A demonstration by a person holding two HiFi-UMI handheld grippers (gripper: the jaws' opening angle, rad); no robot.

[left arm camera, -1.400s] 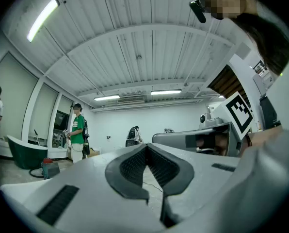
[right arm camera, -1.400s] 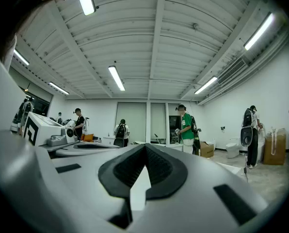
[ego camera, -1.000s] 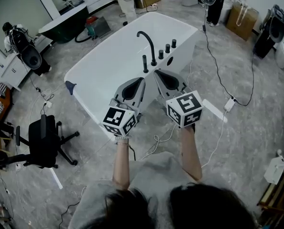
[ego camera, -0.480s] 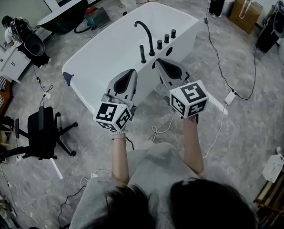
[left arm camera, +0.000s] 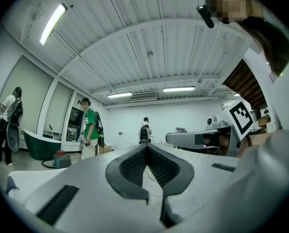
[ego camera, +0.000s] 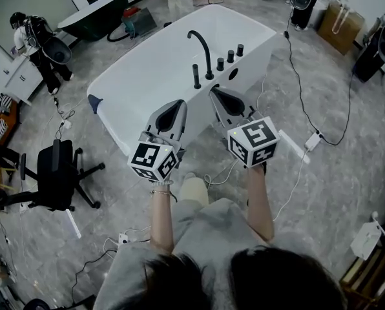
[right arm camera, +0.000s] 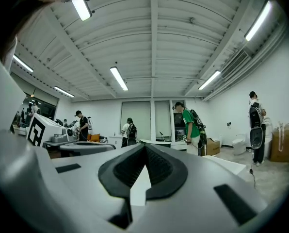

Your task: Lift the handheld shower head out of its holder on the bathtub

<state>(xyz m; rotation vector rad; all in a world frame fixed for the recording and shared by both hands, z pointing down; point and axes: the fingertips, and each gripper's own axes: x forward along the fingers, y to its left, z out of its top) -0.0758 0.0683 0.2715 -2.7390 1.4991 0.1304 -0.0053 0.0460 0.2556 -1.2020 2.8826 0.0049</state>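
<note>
Holding both pairs of tongs level and side by side, you have each of them closed with nothing in its grip. The left tongs [left arm camera: 146, 146] bring their dark ribbed pads together at the tip, and only a grey surface shows through the gap behind. The right tongs [right arm camera: 145, 145] are pinched together the same way, with a white sliver showing through theirs. Each pair carries its marker cube close to your wrist, the left cube [ego camera: 155, 160] slightly lower in the head view than the right cube [ego camera: 254, 142].

From the head view, your left tongs point at the outer wall of the white bathtub [ego camera: 134, 76], and your right tongs end near its closest rim. The handheld shower head [ego camera: 196, 76] stands upright on that rim. It is a slim black stick just past the right tongs' tips, apart from them and not lifted out. Just beside it rises the black curved spout [ego camera: 202, 47], and beyond that three black knobs [ego camera: 230, 57] sit in a row along the same rim.

Around the tub lies a grey stone-patterned floor [ego camera: 347, 192] with a black cable [ego camera: 289, 76] trailing down to a white power strip [ego camera: 312, 141] on your right. A black office chair [ego camera: 60, 183] stands well off to your left. A dark green tub [ego camera: 92, 18] sits by the far wall, and a person in a green shirt [right arm camera: 193, 125] stands across the room
</note>
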